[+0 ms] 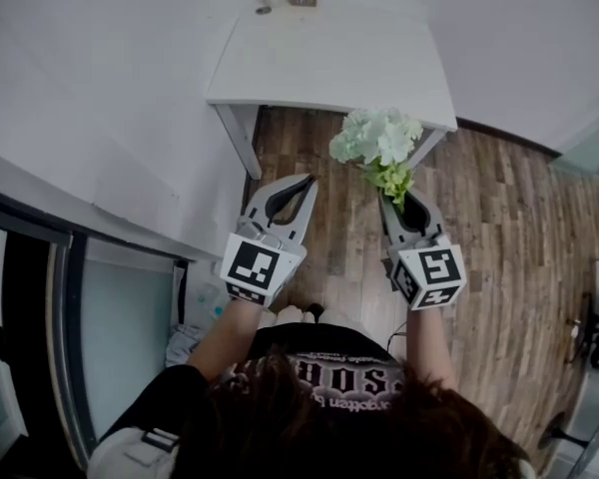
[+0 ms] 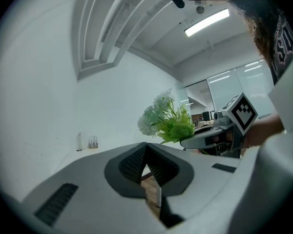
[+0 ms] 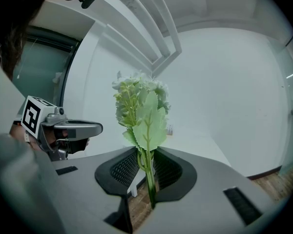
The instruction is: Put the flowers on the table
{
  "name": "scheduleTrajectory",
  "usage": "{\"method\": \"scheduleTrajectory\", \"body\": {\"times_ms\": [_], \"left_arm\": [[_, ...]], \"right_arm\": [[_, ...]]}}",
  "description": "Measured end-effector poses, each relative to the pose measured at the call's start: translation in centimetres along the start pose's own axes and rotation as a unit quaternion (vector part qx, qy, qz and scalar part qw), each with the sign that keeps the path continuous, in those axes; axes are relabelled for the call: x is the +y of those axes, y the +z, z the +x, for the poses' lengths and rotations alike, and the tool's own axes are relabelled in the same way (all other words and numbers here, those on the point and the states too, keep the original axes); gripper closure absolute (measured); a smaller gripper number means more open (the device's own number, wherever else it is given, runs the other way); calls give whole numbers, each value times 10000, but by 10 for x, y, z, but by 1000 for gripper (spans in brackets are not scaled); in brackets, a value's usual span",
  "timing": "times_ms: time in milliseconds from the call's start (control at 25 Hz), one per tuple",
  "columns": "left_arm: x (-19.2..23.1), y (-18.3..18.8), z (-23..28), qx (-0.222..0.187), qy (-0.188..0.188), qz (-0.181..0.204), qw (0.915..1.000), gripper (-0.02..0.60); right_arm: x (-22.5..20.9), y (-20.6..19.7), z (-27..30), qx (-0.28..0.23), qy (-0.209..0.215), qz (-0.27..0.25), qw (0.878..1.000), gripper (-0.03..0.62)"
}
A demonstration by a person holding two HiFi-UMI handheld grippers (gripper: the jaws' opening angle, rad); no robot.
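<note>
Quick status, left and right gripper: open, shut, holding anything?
Left gripper: closed, tips together, nothing between them.
Right gripper: closed on the stem of the flowers.

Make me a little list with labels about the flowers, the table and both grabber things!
Flowers: bunch of white flowers with green leaves, upright
Holder: right hand-held gripper, shut on its stems
Other tool: left hand-held gripper, shut, empty
Table: white rectangular table ahead, flowers not on it yet
Floor: brown wooden plank floor
</note>
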State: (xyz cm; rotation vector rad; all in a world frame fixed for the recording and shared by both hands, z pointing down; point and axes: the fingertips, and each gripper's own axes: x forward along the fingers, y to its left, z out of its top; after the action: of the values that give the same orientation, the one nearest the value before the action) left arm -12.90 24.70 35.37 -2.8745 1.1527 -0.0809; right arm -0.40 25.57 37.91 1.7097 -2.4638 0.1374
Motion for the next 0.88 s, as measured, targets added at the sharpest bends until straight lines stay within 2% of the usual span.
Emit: {"method": "scheduleTrajectory", "body": {"times_ms": [480,720,880], "left_arm": [[4,5,44,-25,29,35,10000,583],[32,-1,82,56,26,-38,10000,583],[35,-8,98,-2,-69,-108,9999,583]], "right_arm": [[-51,-6,15,39,-125,248,9996,500],[-73,-8,53,170,-120,323,9993,500],[-79,-11,61,160,-137,267,9994,500]]}}
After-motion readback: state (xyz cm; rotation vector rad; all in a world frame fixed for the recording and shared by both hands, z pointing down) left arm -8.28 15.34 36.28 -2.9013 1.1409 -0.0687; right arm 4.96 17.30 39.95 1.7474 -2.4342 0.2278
